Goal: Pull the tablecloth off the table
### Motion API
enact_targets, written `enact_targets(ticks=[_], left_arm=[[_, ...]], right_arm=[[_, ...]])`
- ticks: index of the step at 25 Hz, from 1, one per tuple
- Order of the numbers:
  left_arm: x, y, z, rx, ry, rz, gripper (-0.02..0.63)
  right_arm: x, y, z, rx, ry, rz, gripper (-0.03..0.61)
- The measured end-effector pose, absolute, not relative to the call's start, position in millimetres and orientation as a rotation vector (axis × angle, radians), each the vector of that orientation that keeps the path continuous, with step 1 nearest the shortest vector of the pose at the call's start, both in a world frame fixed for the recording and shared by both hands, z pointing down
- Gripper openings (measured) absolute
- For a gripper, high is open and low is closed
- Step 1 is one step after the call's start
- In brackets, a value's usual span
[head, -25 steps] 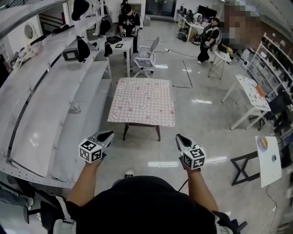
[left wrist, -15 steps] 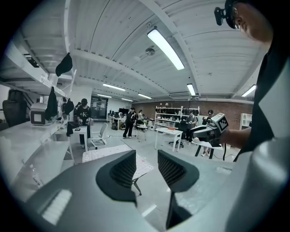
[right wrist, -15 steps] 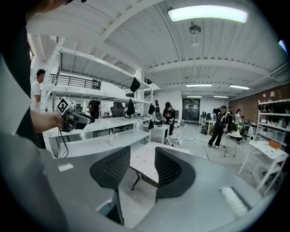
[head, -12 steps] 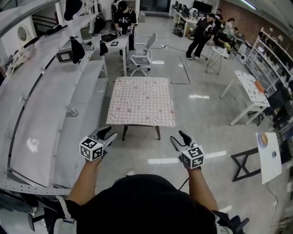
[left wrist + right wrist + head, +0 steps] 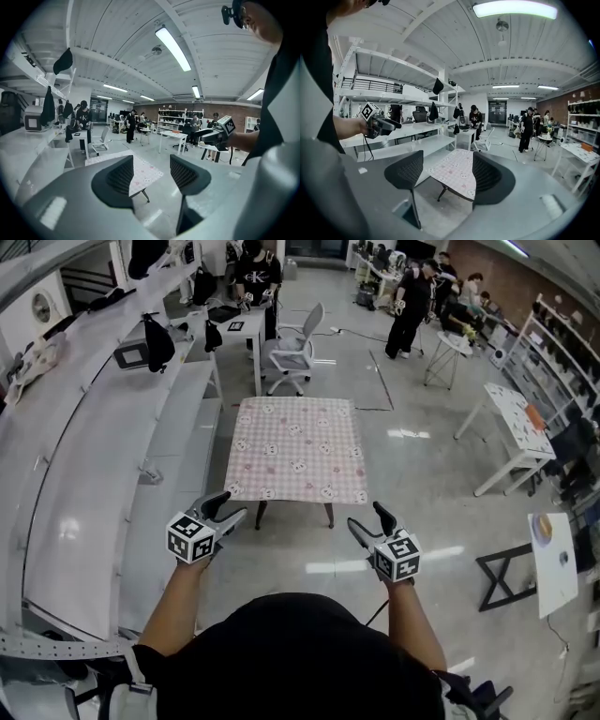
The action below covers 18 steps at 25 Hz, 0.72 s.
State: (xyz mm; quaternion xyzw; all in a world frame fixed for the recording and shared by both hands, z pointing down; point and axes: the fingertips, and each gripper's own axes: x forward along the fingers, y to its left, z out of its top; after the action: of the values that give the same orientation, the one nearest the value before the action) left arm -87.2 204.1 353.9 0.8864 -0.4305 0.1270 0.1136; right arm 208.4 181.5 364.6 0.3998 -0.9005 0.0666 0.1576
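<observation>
I find the tablecloth (image 5: 296, 448) spread over the tabletop, ahead of both tools. The left gripper (image 5: 232, 507) is open and empty. The right gripper (image 5: 367, 518) has just been opening its jaws with nothing between them, probably readied for the near corners.

1 tablecloth (image 5: 295, 446), 1 table (image 5: 328, 516), 2 claws (image 5: 232, 506) (image 5: 367, 517), 1 office chair (image 5: 291, 352)

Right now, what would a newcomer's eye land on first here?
The pink checked tablecloth on the small table stands out mid-floor, lying flat. Nearer, the left gripper and right gripper hover short of it, jaws apart and empty; the right's have just been opening. A white office chair sits beyond the table.
</observation>
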Motion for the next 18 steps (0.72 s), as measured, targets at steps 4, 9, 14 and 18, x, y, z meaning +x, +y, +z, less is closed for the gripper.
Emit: enact_targets(ticks=[4,9,14,18], left_arm=[[-103.7,186.7,353.4,2.604,-1.257,0.371,0.25],[-124.2,171.5,358.6,2.6,-1.242,0.373,0.261],[-138.0,159.6,362.4,2.605,-1.209,0.376,0.268],[-158.3,144.1,365.0,2.619,-1.182,0.378,0.272]], right_arm=[[194.1,164.1,364.3,1.154,-2.575,0.201,0.365],[175.4,150.4,365.6,1.154,-2.568,0.214,0.368],[161.7,139.7,365.6,1.176,-2.562,0.232,0.37],[141.9,128.3,369.2,1.198,-2.547,0.241,0.37]])
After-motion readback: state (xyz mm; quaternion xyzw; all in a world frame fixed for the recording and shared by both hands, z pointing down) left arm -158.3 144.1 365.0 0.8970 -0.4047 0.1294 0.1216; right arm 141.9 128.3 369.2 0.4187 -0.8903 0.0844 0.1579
